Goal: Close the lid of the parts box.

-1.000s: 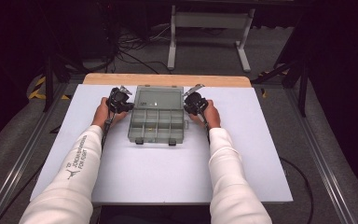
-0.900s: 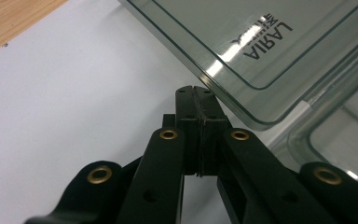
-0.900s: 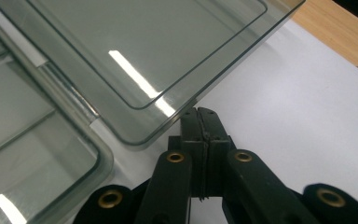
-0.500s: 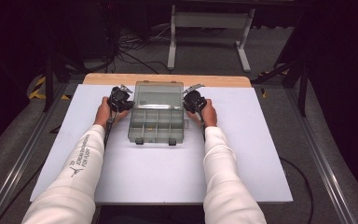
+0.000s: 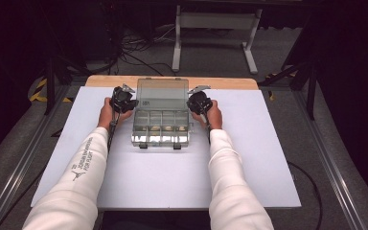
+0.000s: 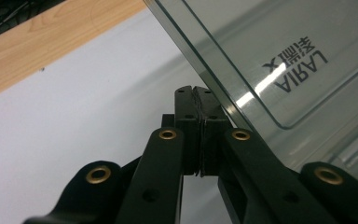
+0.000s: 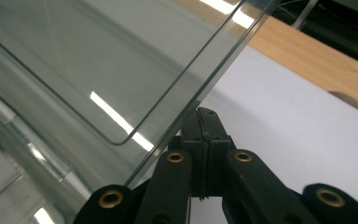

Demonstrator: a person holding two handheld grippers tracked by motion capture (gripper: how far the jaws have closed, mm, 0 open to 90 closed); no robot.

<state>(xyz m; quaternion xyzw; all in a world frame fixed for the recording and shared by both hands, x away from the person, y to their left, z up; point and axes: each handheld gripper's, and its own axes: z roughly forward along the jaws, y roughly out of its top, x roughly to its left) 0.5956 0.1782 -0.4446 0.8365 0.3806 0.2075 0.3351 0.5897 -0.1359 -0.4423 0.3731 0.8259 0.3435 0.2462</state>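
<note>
Clear plastic box sits btwn both grippers, lid up. Left gripper & right gripper fully closed, holding nothing, tips beside lid edges. Prob light, stiff, slippery; grip lid edge.

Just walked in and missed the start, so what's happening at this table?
A person holds a two-jaw gripper in each hand at either side of a clear plastic compartment box on the white table. Its transparent lid stands raised. The left gripper and right gripper are shut, their tips beside the lid's side edges; whether they touch it is unclear.
</note>
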